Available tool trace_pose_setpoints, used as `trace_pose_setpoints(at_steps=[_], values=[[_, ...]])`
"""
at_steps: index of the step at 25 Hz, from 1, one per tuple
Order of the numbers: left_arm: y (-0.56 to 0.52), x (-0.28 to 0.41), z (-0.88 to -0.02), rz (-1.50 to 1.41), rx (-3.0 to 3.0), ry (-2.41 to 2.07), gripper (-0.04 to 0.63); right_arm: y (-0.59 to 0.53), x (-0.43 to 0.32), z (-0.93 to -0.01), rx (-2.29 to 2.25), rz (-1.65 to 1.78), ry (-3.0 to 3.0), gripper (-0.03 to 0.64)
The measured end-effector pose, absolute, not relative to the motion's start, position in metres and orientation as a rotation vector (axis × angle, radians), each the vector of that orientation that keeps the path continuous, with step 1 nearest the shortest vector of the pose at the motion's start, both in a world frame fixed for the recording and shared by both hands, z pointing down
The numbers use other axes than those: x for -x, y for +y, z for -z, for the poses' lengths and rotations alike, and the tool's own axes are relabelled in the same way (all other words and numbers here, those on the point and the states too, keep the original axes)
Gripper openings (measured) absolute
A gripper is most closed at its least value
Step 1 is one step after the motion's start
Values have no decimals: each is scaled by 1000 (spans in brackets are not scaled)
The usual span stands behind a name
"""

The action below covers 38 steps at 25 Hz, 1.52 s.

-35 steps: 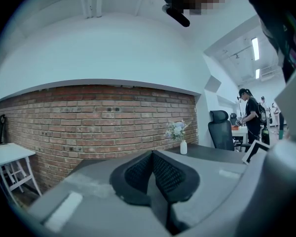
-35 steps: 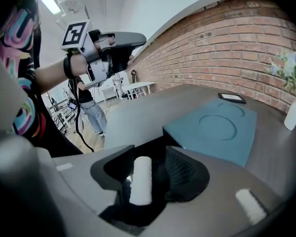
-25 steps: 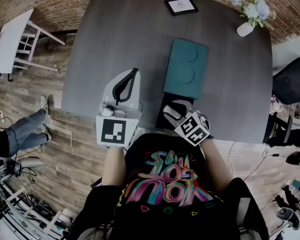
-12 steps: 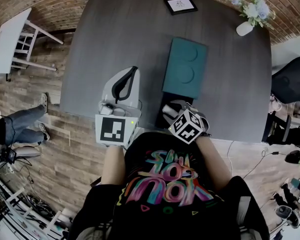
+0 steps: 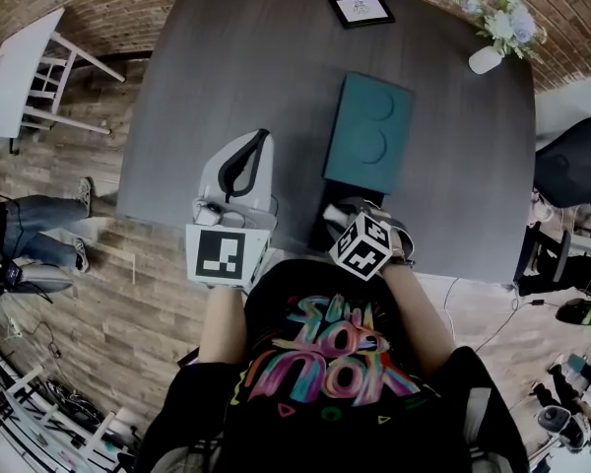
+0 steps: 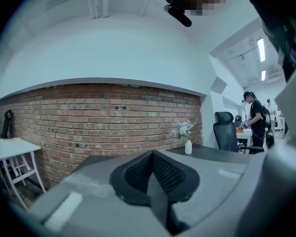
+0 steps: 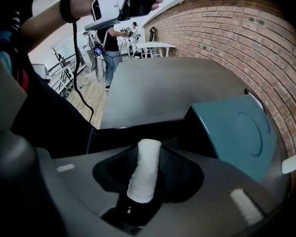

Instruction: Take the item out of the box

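A dark open box (image 5: 325, 233) sits at the near edge of the grey table (image 5: 236, 77), its teal lid (image 5: 368, 134) lying just beyond it. My right gripper (image 5: 339, 217) points steeply down into the box. In the right gripper view its jaws have just been closing, and a white roll (image 7: 144, 176) stands between the black pads (image 7: 180, 174), which press on both its sides. The teal lid (image 7: 244, 132) shows to the right there. My left gripper (image 5: 260, 146) hovers level over the table's near left part, shut with nothing in it (image 6: 152, 156).
At the table's far edge stand a small framed card (image 5: 360, 9) and a white vase of flowers (image 5: 491, 39). A white side table (image 5: 20, 77) and a walking person's legs (image 5: 34, 235) are at the left, and a black chair (image 5: 576, 161) at the right.
The right gripper has tipped further down into the box and shifted slightly left. The left gripper has stayed put. The person at the left has walked further left.
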<state>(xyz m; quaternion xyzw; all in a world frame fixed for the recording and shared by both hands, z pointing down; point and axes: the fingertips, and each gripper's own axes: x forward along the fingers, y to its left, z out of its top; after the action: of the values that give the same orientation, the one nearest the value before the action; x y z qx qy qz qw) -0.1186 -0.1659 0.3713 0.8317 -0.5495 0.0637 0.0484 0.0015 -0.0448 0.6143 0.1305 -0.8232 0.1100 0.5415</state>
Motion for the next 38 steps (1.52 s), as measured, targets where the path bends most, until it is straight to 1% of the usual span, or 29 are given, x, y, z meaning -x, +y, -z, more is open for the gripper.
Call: trace_pose_setpoints(at_steps=[7, 23, 38], values=[[-164, 126, -372, -184, -2525, -1684, 0, -49, -2, -611, -335, -278, -1976, 126], [-167, 124, -368, -186, -2541, -1684, 0, -59, -4, -600, -415, -378, -2048, 126], [-174, 111, -355, -182, -2591, -1677, 0, -70, -14, -571, -520, -375, -2128, 126]])
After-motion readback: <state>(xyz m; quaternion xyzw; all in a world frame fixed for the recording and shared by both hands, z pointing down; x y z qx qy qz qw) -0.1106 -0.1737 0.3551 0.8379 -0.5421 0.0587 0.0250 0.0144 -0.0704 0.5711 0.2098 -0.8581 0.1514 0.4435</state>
